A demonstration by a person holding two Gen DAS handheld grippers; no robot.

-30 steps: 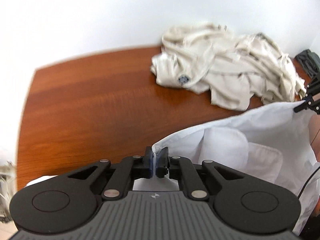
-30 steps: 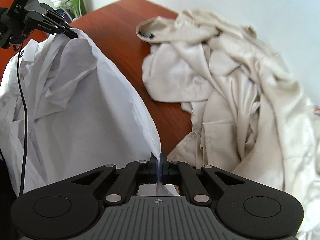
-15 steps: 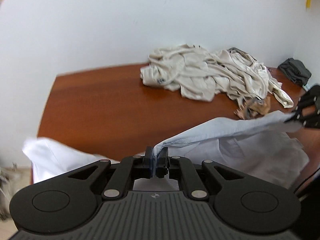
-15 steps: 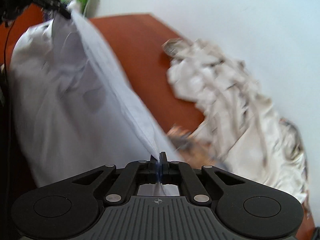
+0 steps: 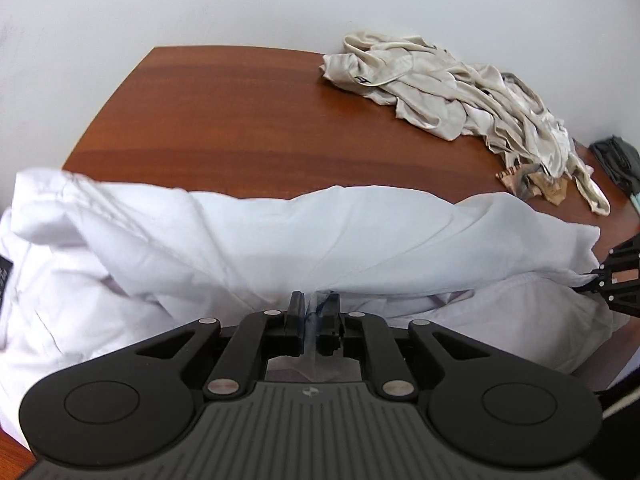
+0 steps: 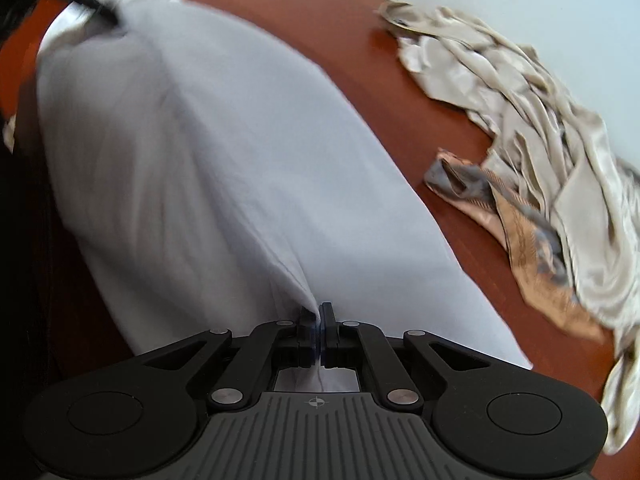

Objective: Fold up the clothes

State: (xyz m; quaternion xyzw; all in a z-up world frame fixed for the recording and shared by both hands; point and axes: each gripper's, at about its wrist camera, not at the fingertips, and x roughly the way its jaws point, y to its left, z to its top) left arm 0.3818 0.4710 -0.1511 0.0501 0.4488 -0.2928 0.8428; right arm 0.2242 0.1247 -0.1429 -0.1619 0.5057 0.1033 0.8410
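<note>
A white shirt (image 5: 280, 240) lies across the near part of the brown wooden table (image 5: 240, 120), its upper layer folded toward me. My left gripper (image 5: 313, 304) pinches the shirt's near edge; its jaws are opening slightly, with cloth still caught between the pads and creases running into them. In the right wrist view, my right gripper (image 6: 318, 312) is shut on another corner of the white shirt (image 6: 200, 140). The right gripper (image 5: 600, 280) also shows at the right edge of the left wrist view. The left gripper (image 6: 108, 16) appears blurred at the top left.
A crumpled beige pile of clothes (image 5: 440, 92) lies at the table's far right by the white wall. An orange-grey patterned cloth (image 6: 520, 216) sticks out beneath it. A dark garment (image 5: 616, 160) sits at the far right edge. Bare wood lies between the shirt and the pile.
Both grippers have moved down and toward the near edge, carrying the raised shirt edge over and laying it flat on the table. The left jaws stand slightly wider apart.
</note>
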